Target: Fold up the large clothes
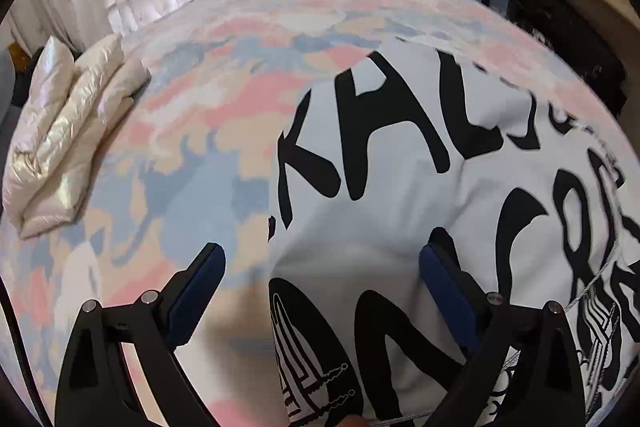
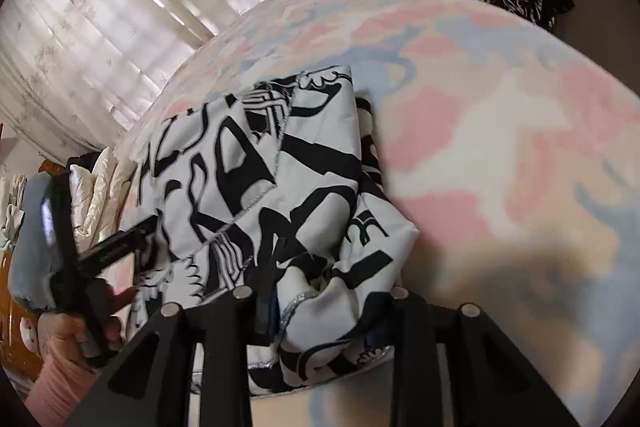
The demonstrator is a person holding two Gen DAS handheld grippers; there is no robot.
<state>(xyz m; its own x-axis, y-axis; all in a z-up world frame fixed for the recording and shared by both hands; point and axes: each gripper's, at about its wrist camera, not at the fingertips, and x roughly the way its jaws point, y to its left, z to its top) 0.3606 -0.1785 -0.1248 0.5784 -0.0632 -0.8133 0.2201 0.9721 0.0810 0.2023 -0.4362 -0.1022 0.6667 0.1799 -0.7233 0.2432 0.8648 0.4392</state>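
Folding is underway: the right tool [image 2: 320, 311] is pinching the shirt [image 2: 280, 187] near the bed [image 2: 500, 147] edge, the left tool [image 1: 322, 267] is hanging apart. Next, grabbing and smoothing.

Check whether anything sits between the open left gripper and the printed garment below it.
Nothing visible does. The left gripper hangs open right over the white black-lettered garment, only air between its fingers and the cloth. The cream puffy jacket lies apart, far off to the side on the bedspread.
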